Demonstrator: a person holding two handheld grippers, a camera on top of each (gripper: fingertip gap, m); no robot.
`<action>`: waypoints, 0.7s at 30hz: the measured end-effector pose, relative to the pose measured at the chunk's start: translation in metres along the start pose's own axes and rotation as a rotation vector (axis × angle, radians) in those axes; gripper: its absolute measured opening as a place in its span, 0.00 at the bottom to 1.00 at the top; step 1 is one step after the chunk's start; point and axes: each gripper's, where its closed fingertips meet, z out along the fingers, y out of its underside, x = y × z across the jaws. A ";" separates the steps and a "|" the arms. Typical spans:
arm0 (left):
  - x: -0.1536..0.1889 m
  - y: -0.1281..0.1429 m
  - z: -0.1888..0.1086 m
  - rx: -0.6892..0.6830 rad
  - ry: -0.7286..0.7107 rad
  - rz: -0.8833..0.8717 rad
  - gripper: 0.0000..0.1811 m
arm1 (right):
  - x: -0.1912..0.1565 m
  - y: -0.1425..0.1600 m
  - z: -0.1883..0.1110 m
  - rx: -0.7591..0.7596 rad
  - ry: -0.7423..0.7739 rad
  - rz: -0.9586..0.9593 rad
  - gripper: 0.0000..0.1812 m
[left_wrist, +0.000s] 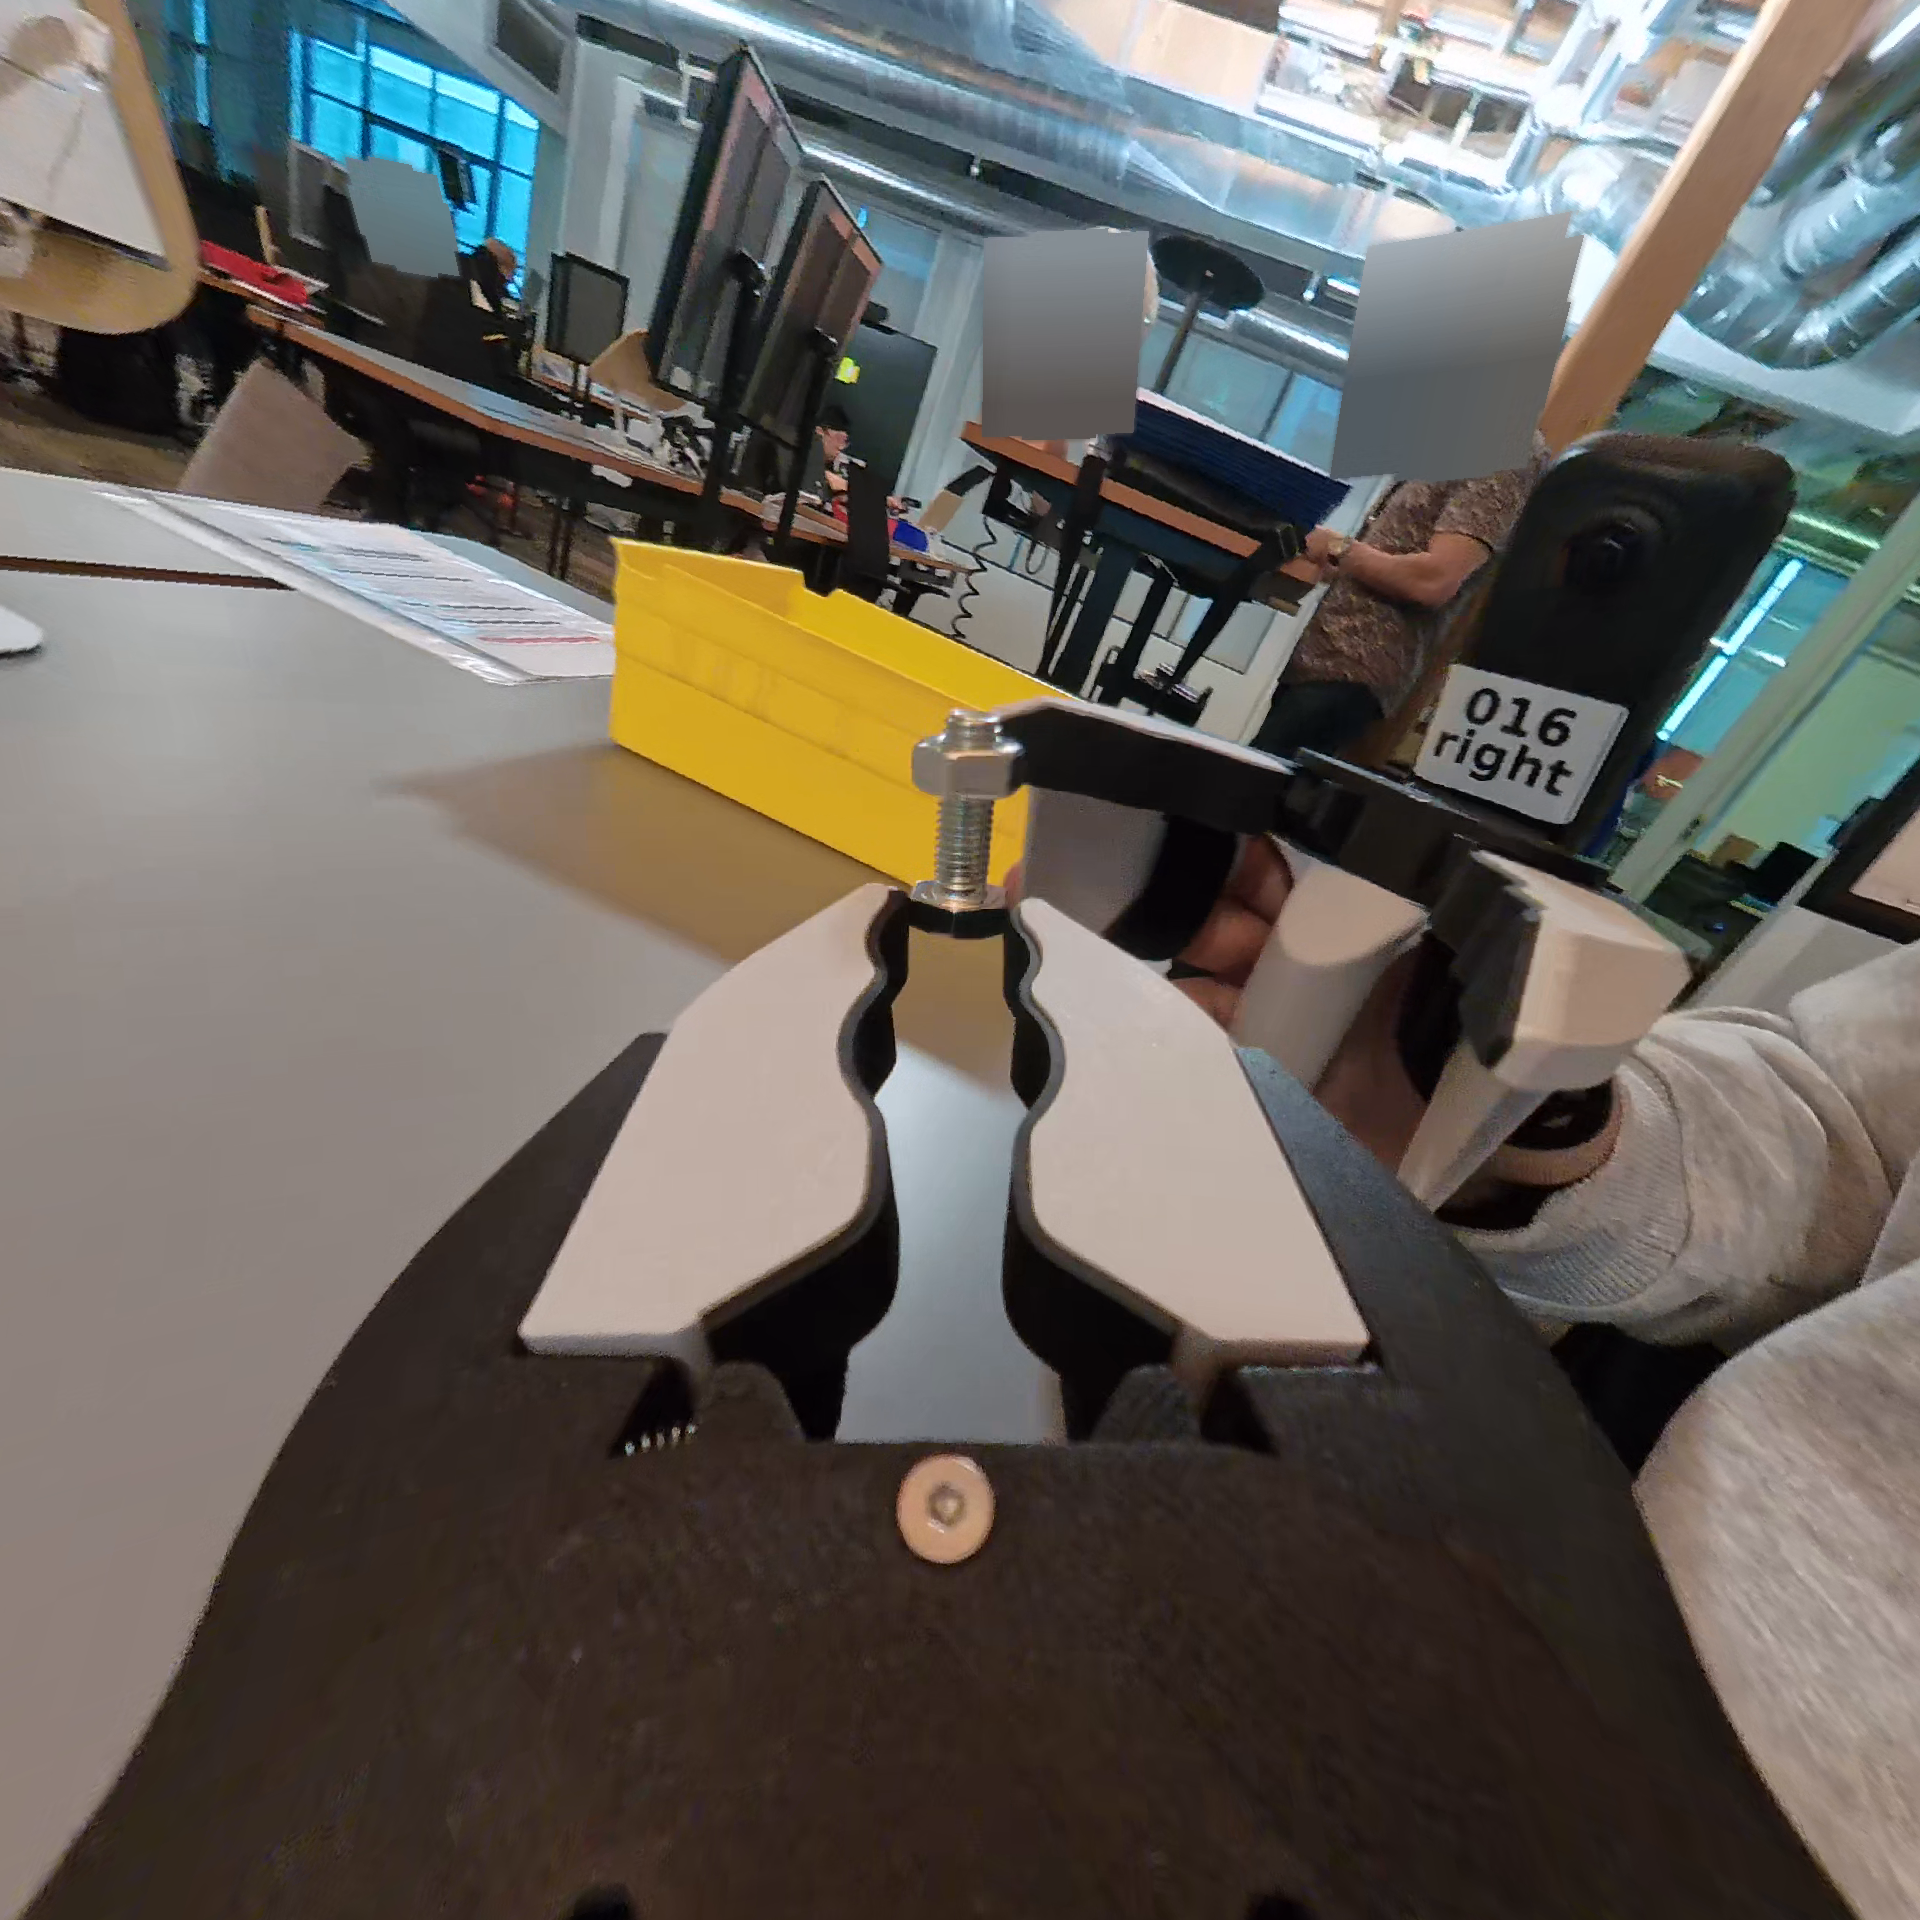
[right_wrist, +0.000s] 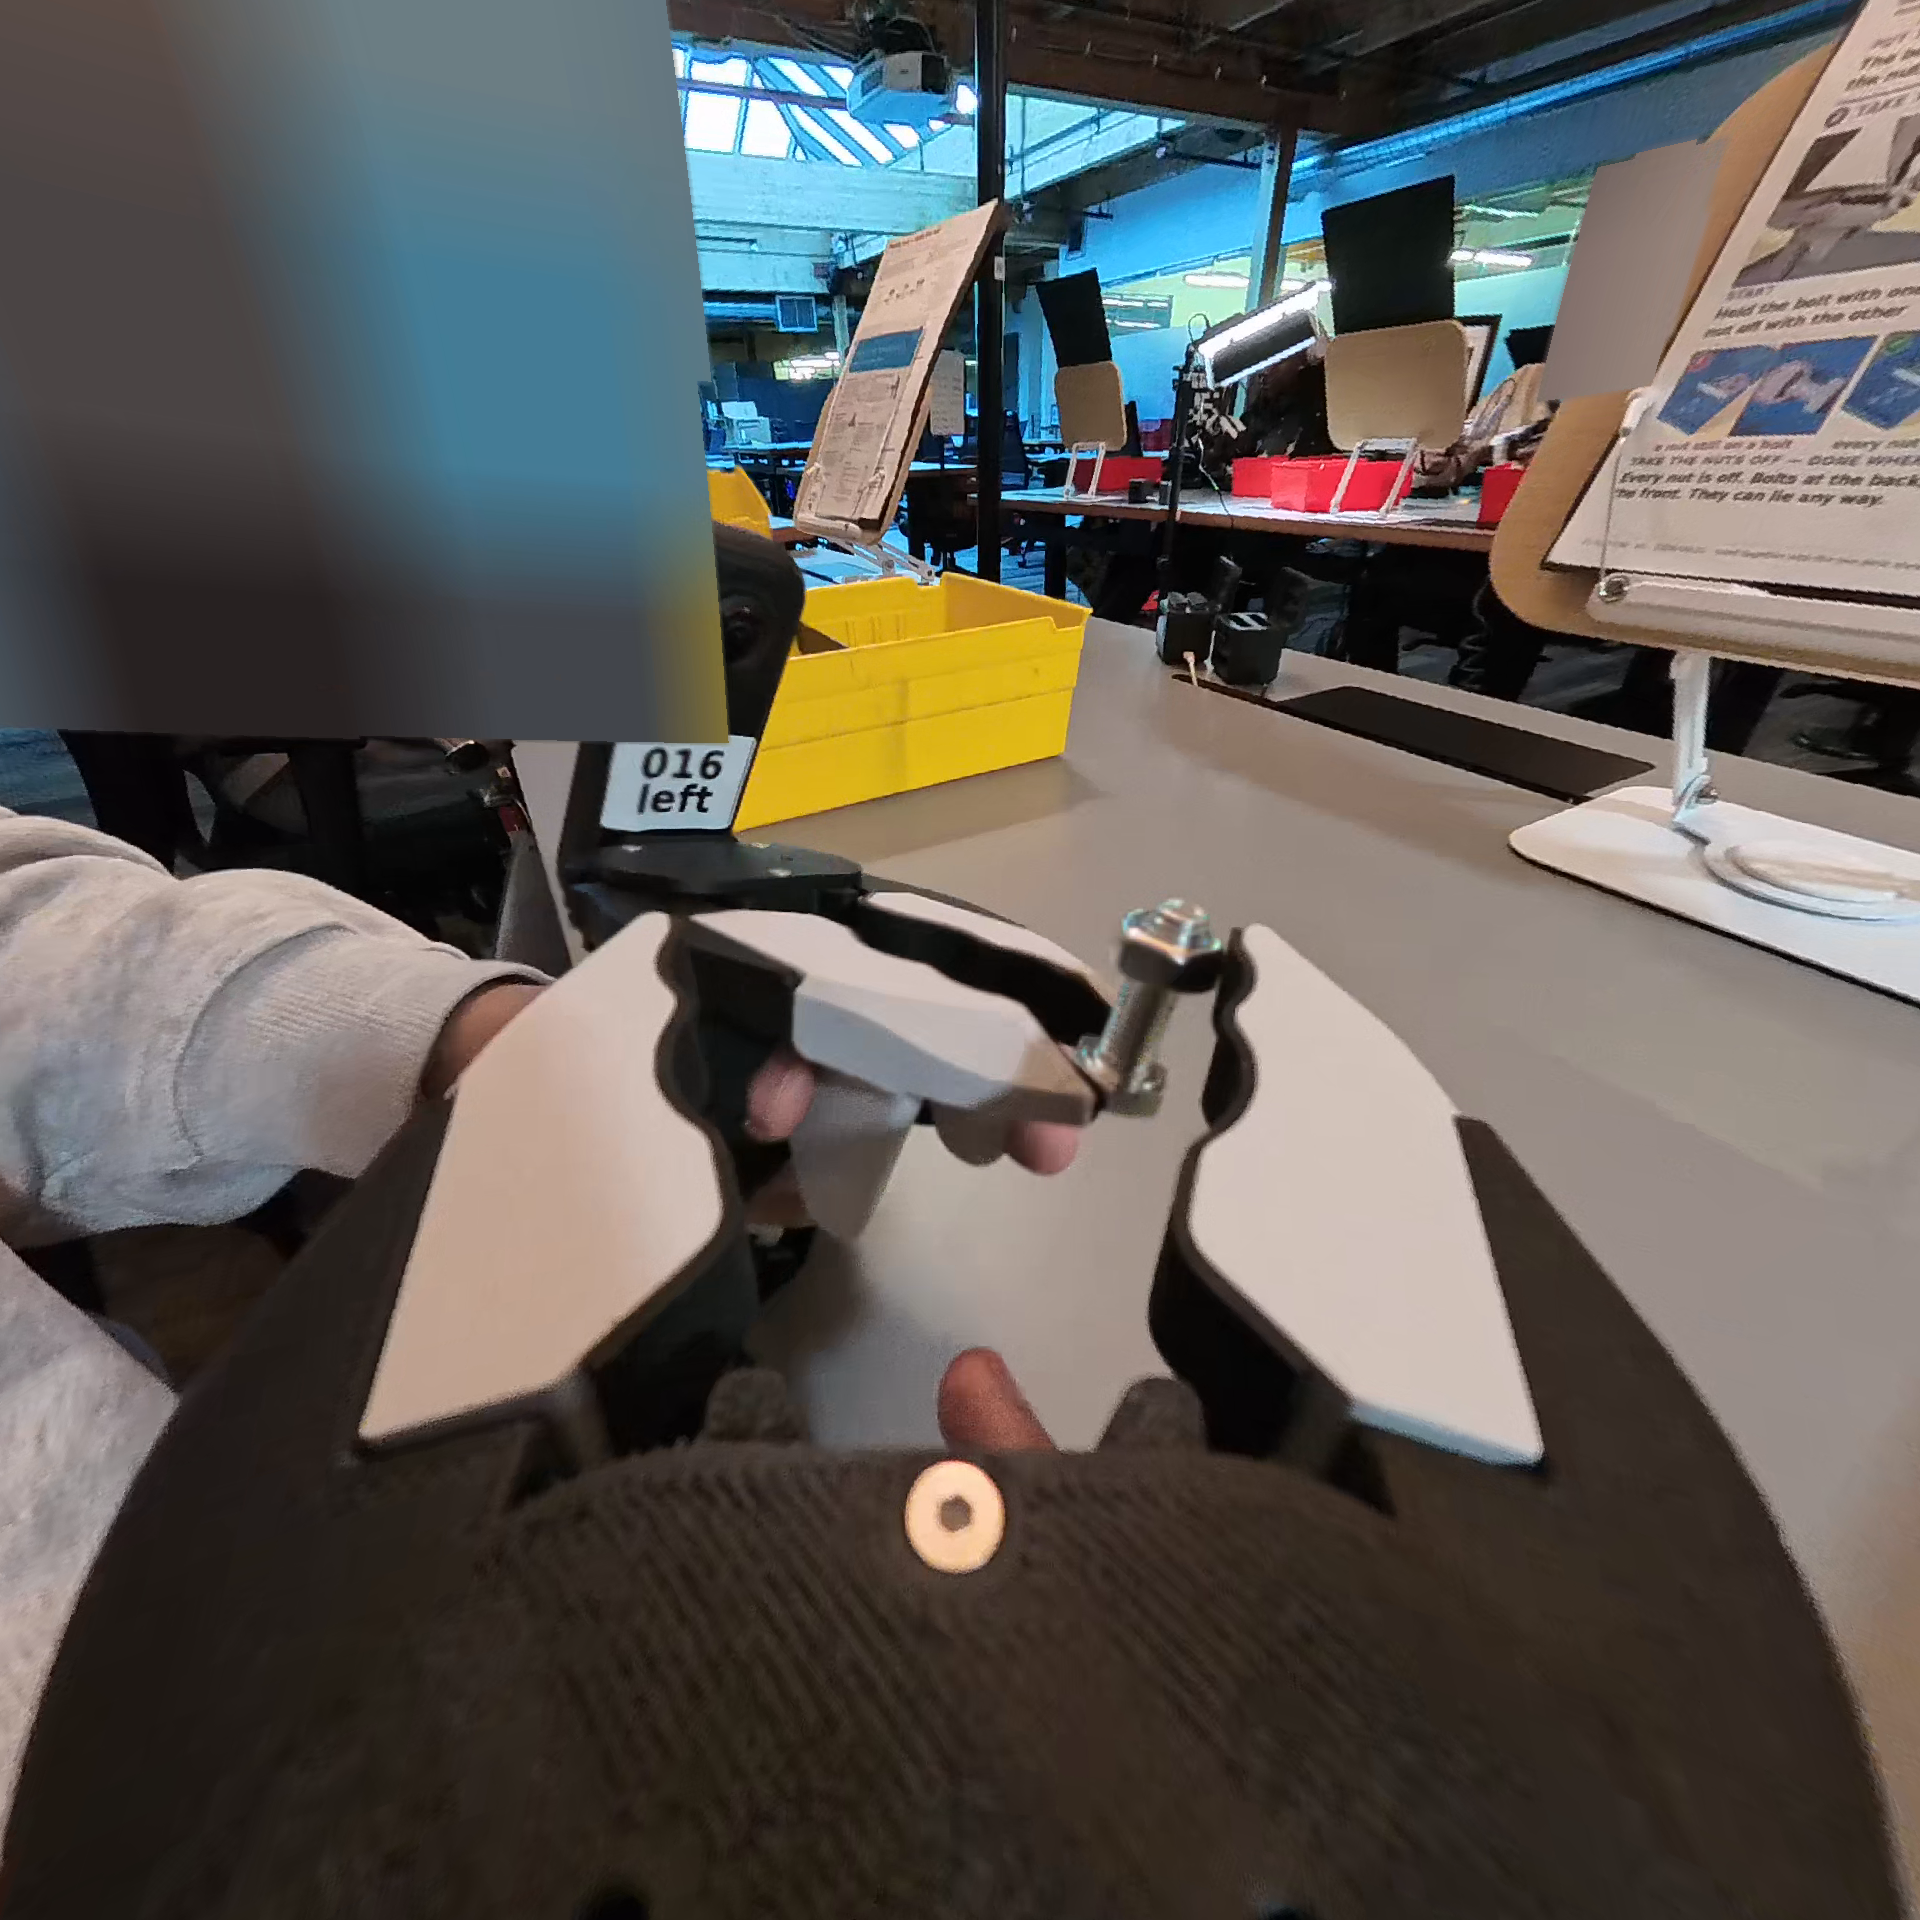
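The left gripper (left_wrist: 954, 914) pinches the head end of a silver bolt (left_wrist: 961, 842), held upright above the grey table (left_wrist: 312, 883) w/ threads pointing up. A nut (left_wrist: 966, 764) sits near the bolt's top. The right gripper (right_wrist: 956, 997) is spread wide; one fingertip (right_wrist: 1231, 961) touches the nut, the other stands apart. A yellow bin (left_wrist: 769, 686) sits at the table's far edge, behind the bolt.

1. The right gripper (right_wrist: 956, 997) is spread wide, one of its fingers (right_wrist: 1340, 1174) touching the nut (right_wrist: 1169, 935) on a bolt (right_wrist: 1138, 1013).
2. The bolt's head is pinched by the left gripper (right_wrist: 1091, 1070).
3. A yellow bin (right_wrist: 914, 691) sits on the grey surface (right_wrist: 1351, 914) behind.
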 end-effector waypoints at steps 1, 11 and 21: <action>-0.003 -0.002 -0.001 0.007 -0.011 -0.001 0.10 | 0.000 -0.002 -0.001 0.008 -0.005 0.007 0.53; 0.005 0.001 0.001 -0.009 0.011 0.043 0.10 | 0.010 -0.010 -0.010 0.044 0.018 0.029 0.39; 0.017 0.005 0.004 -0.034 0.056 0.097 0.10 | 0.021 -0.005 -0.013 0.028 0.053 0.058 0.35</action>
